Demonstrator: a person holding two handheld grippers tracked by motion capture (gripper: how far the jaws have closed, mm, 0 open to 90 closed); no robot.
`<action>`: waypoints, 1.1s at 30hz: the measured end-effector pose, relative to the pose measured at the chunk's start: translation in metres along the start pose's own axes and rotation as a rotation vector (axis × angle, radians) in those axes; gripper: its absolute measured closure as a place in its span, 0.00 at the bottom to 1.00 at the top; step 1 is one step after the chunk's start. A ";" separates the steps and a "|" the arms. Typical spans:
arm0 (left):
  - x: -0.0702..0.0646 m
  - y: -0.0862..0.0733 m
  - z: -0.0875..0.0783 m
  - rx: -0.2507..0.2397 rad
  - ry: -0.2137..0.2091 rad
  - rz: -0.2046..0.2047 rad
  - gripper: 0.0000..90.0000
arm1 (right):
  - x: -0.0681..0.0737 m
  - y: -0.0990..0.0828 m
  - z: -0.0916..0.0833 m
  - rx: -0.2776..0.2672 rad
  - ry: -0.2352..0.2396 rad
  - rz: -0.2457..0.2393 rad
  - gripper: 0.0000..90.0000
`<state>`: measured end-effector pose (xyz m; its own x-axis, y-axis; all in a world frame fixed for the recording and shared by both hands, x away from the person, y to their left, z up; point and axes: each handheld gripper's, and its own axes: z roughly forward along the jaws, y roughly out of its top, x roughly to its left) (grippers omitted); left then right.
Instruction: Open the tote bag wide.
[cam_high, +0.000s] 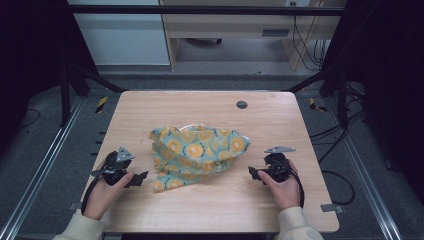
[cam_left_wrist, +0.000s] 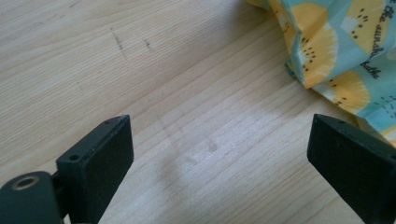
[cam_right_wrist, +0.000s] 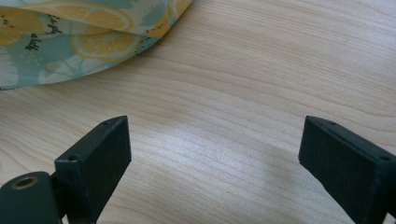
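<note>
Cloth mid-table, between both claws

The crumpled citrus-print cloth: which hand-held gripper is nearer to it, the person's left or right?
Left. The left hand-held gripper sits just beside the cloth's lower left corner, not touching. The right hand-held gripper rests farther off, past its right edge.

Cream sleeves at both wrists, black hardware in each fist. The left gripper carries a grey three-cornered plate on top, and so does the right gripper. Black cables trail back at six o'clock; the blocky black jaws show small screw holes.
</note>
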<state>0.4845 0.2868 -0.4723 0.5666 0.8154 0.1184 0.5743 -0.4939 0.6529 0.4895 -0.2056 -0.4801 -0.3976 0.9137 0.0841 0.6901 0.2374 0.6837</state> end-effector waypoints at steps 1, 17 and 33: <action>-0.001 0.001 0.001 -0.001 0.001 0.000 0.08 | 0.001 0.001 -0.001 0.003 -0.003 0.005 0.10; 0.003 -0.003 0.003 0.005 0.051 -0.014 0.07 | 0.006 0.052 -0.035 -0.056 0.038 -0.088 0.39; 0.005 -0.002 0.002 -0.013 0.057 -0.010 0.07 | 0.043 0.133 -0.022 -0.080 0.145 -0.172 0.45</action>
<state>0.4872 0.2917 -0.4746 0.5263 0.8363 0.1536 0.5721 -0.4819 0.6637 0.5508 -0.1415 -0.3700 -0.5916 0.8039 0.0611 0.5570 0.3528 0.7519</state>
